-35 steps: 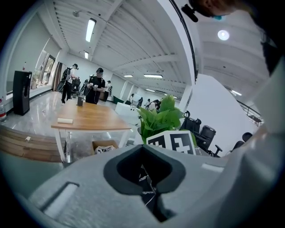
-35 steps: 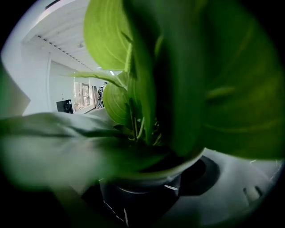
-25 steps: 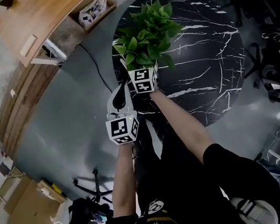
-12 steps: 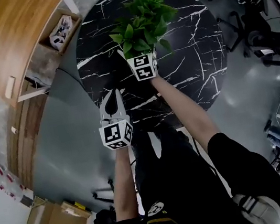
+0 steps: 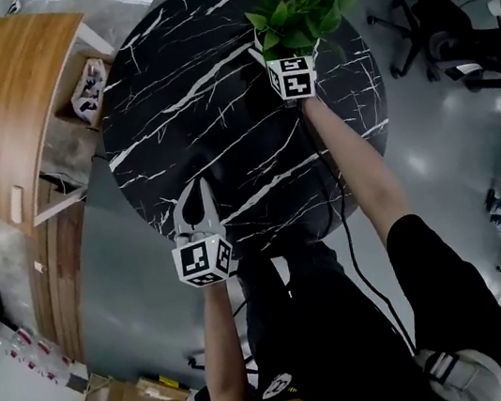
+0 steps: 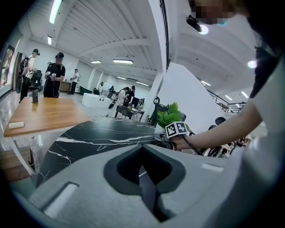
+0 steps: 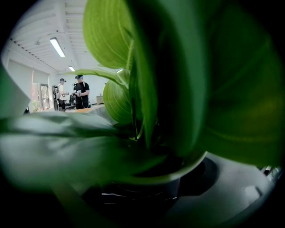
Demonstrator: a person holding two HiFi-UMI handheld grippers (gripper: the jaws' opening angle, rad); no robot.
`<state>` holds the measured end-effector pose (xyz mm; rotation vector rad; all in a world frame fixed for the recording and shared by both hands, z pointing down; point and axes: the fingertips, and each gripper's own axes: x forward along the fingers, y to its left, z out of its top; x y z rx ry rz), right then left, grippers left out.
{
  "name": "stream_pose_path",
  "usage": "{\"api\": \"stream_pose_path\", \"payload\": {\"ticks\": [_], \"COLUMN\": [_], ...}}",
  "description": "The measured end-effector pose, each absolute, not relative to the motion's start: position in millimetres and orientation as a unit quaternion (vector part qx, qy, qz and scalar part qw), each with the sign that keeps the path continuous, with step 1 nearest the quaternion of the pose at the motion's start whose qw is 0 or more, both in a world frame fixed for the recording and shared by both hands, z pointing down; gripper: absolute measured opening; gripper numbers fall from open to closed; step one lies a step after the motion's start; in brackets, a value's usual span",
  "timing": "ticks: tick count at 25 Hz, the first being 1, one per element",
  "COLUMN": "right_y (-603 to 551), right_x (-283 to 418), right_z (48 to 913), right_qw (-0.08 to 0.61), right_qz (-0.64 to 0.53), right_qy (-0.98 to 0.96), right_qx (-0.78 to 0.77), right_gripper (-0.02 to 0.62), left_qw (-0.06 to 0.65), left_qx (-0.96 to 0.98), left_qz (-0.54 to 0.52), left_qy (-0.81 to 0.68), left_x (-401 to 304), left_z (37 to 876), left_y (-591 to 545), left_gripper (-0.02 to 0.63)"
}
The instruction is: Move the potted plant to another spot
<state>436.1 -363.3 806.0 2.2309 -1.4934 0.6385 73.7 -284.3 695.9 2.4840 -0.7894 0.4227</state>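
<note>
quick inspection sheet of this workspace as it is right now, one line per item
surface: round black marble table, white veins.
job's things: potted plant at the table's far right edge; cannot tell if it is set down.
clutter: nothing seen on the table.
grippers: right gripper shut on the potted plant; left gripper shut, empty, over the near edge.
cables: black cable runs along the right arm.
surroundings: wooden counter and box left, office chairs right, people behind.

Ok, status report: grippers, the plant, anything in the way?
Left hand-held gripper shut, empty, over the marble table, near edge. Right hand-held gripper shut on potted plant, far right side. Nothing else on the tabletop.
</note>
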Motion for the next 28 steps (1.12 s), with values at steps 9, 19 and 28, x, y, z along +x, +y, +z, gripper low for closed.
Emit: {"api": "stream_pose_path", "payload": {"ticks": [9, 19, 28], "right_y": [-307, -187, -110], "right_x": [583, 634, 611], "right_z": [804, 807, 807], "right_qw": [0.2, 0.183, 0.183], "right_qz": [0.241, 0.266, 0.283], "right_qy": [-0.461, -0.39, -0.366], "right_qx": [0.831, 0.862, 0.867], "right_gripper": [0.506, 0.505, 0.501], "left_qw": [0.244, 0.229, 0.217], "left_qx": [0.917, 0.93, 0.939], "left_qz": [0.173, 0.183, 0.188], "left_qy": [-0.263, -0.223, -0.189], "left_x": [118, 149, 147], "left_z": [698, 691, 683], "left_y": [-272, -249, -221], "left_gripper": [0.005, 0.005, 0.005]}}
